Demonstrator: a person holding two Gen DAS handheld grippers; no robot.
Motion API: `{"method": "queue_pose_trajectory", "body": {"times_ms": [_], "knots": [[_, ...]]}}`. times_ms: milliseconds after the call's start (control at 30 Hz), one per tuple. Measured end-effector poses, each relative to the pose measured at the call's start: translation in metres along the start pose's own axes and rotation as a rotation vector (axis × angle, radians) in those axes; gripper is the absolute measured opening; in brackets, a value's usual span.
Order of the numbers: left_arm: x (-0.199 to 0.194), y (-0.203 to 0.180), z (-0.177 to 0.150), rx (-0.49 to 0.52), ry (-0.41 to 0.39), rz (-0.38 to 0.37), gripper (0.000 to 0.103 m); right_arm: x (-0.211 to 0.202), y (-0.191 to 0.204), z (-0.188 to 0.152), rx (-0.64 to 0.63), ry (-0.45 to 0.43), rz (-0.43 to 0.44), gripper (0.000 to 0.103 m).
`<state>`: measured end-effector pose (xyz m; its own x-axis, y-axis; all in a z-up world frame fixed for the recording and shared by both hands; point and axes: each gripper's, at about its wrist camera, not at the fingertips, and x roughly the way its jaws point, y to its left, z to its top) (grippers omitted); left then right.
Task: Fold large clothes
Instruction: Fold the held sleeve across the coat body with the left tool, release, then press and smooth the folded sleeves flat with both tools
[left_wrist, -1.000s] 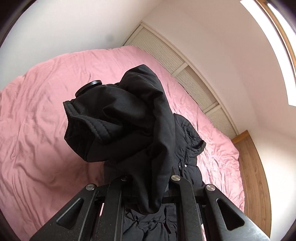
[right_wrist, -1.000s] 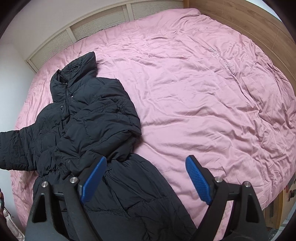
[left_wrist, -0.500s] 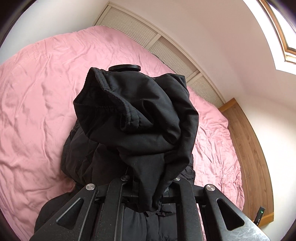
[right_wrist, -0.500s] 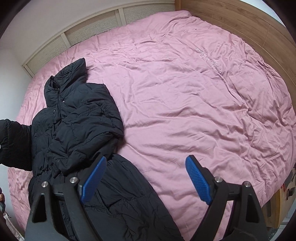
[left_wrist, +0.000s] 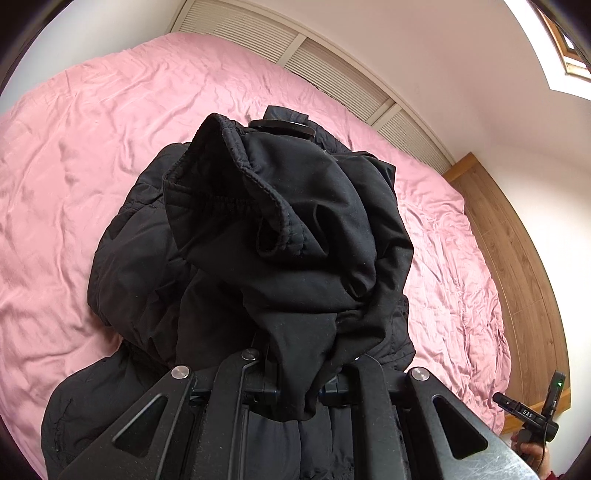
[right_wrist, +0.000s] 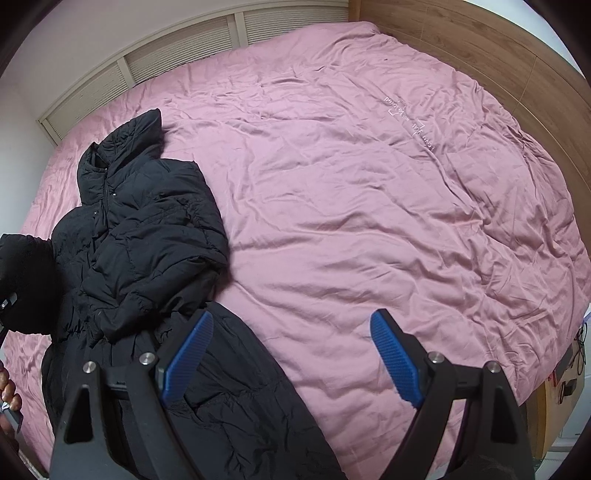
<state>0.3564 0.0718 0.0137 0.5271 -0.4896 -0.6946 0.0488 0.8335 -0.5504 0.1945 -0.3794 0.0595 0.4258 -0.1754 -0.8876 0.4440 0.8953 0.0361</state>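
A long black puffer coat (right_wrist: 147, 236) lies on the pink bed (right_wrist: 351, 206), hood toward the slatted wall, one sleeve folded across its chest. My left gripper (left_wrist: 299, 354) is shut on the coat's other sleeve (left_wrist: 288, 236); the cuff bunches over the fingers and hides them. It hangs above the coat's body (left_wrist: 136, 266). The held sleeve shows at the left edge of the right wrist view (right_wrist: 26, 284). My right gripper (right_wrist: 291, 354) is open and empty, its blue pads (right_wrist: 188, 354) above the coat's lower part.
A slatted white panel (right_wrist: 184, 48) runs along the far side of the bed. A wooden headboard (right_wrist: 498, 55) lines the right side. The right hand's gripper (left_wrist: 532, 421) shows at the lower right of the left wrist view.
My left gripper has carried the sleeve over toward the coat's body, now right above it. My right gripper has shifted slightly and stays open.
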Motion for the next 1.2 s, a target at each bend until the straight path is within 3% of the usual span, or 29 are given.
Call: {"method": "queue_pose_trajectory", "body": {"times_ms": [333, 633, 767, 1200], "knots": [[0.034, -0.010, -0.031, 0.025, 0.075, 0.061, 0.012, 0.020, 0.016, 0.001, -0.061, 0.036, 0.024, 0.087], [0.046, -0.007, -0.042, 0.023, 0.123, 0.093, 0.021, 0.034, 0.020, 0.004, -0.085, 0.055, 0.039, 0.087], [0.049, -0.011, -0.047, 0.021, 0.136, 0.085, 0.031, 0.040, 0.024, 0.003, -0.088, 0.066, 0.049, 0.087], [0.040, -0.027, -0.062, 0.051, 0.170, 0.001, 0.041, 0.051, 0.040, 0.008, -0.104, 0.074, 0.069, 0.087]]}}
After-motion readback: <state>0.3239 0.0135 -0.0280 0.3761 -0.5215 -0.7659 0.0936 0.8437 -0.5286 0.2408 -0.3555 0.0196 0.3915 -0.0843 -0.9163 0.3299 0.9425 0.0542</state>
